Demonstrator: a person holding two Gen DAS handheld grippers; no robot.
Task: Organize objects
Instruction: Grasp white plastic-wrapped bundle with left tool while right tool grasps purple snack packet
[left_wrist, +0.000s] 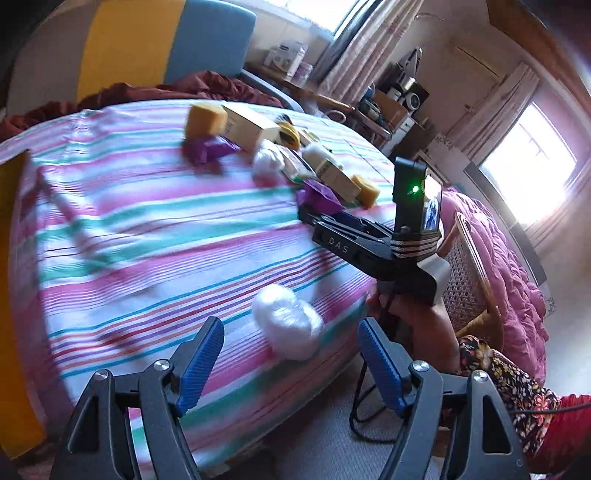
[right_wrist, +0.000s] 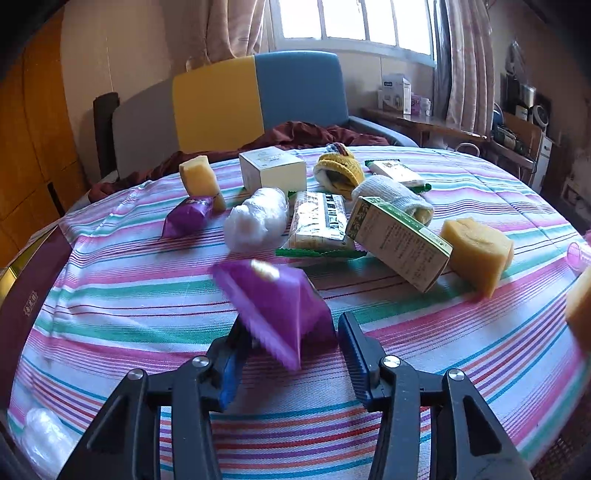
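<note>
The table wears a woven striped cloth (right_wrist: 147, 295), matt and lightly ribbed. At 12 o'clock from the right gripper (right_wrist: 291, 354), a glossy purple plastic packet (right_wrist: 273, 302) crinkles between ridged blue rubbery pads (right_wrist: 354, 354). Farther on at 1 o'clock lie a smooth printed cardboard box (right_wrist: 402, 243) and a porous matt yellow sponge (right_wrist: 476, 254); at 11 o'clock, a shiny clear-film bundle (right_wrist: 255, 218).

My left wrist view smears the striped cloth (left_wrist: 122, 221) with motion blur, and the far pile's labels are unreadable. A purple packet (right_wrist: 273, 306) between my right gripper (right_wrist: 291, 358) jaws is blurred; whether the pads press it I cannot tell. A yellow sponge (right_wrist: 581, 310) and pink cup (right_wrist: 578, 254) are cut by the right edge, a maroon box (right_wrist: 29, 291) by the left.
</note>
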